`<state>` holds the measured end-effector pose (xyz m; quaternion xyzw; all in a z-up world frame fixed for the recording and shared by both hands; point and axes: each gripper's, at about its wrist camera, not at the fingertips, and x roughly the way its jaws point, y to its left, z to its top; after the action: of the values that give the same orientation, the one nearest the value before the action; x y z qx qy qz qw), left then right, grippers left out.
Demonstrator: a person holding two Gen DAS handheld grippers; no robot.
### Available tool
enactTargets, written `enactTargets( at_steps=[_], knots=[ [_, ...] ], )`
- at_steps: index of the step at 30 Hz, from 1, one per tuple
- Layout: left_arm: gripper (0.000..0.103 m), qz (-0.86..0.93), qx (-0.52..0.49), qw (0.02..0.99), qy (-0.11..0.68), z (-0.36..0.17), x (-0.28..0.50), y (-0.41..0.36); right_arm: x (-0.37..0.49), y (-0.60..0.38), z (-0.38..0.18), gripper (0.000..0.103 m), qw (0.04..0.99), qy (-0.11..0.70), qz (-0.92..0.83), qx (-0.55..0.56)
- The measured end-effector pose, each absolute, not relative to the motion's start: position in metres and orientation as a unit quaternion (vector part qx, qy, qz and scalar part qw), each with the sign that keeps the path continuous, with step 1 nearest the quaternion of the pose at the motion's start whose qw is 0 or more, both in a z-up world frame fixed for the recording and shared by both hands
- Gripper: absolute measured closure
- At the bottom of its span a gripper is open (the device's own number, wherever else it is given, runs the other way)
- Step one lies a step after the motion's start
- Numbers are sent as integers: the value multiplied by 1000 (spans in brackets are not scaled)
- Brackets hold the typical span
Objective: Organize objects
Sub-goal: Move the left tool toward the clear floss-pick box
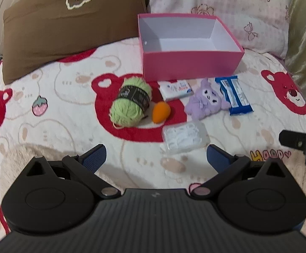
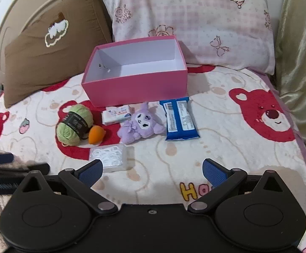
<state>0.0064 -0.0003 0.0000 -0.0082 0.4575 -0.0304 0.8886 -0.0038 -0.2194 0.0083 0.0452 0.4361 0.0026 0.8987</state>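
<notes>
An open, empty pink box (image 1: pixel 190 63) (image 2: pixel 136 86) stands on the bed. In front of it lie a green yarn ball (image 1: pixel 130 101) (image 2: pixel 75 124), an orange egg-shaped sponge (image 1: pixel 161 112) (image 2: pixel 96 137), a small white tissue pack (image 1: pixel 176 89) (image 2: pixel 116 115), a purple plush (image 1: pixel 205 100) (image 2: pixel 140 124), a blue packet (image 1: pixel 234 94) (image 2: pixel 180 119) and a clear plastic case (image 1: pixel 184 137) (image 2: pixel 111 157). My left gripper (image 1: pixel 156 158) is open and empty, just short of the clear case. My right gripper (image 2: pixel 152 172) is open and empty, with the case by its left finger.
A brown pillow (image 1: pixel 68 27) (image 2: pixel 51 48) and a pink checked pillow (image 1: pixel 226 6) (image 2: pixel 195 25) lean behind the box. A gold curtain (image 2: pixel 298 63) hangs at the right bed edge. The right gripper shows at the left wrist view's right edge (image 1: pixel 300 141).
</notes>
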Motion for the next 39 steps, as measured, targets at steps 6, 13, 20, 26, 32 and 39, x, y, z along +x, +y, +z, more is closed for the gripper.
enactTargets(
  at_steps=[6, 13, 20, 26, 32, 39],
  knots=[
    [0, 2, 16, 897, 441, 17, 19, -2, 2, -216, 21, 1, 901, 432, 11, 27],
    [1, -32, -15, 895, 444, 34, 27, 2, 5, -214, 47, 1, 908, 419, 24, 6],
    [1, -34, -22, 893, 449, 41, 30, 5, 8, -208, 60, 1, 904, 423, 40, -35],
    [2, -46, -11, 885, 463, 43, 33, 4, 13, -205, 56, 1, 898, 434, 52, -41],
    [3, -88, -5, 876, 474, 45, 24, -4, 21, -204, 41, 1, 886, 459, 60, -37],
    [3, -102, 3, 863, 494, 38, 30, -6, 28, -209, 30, 1, 883, 465, 45, -50]
  ],
)
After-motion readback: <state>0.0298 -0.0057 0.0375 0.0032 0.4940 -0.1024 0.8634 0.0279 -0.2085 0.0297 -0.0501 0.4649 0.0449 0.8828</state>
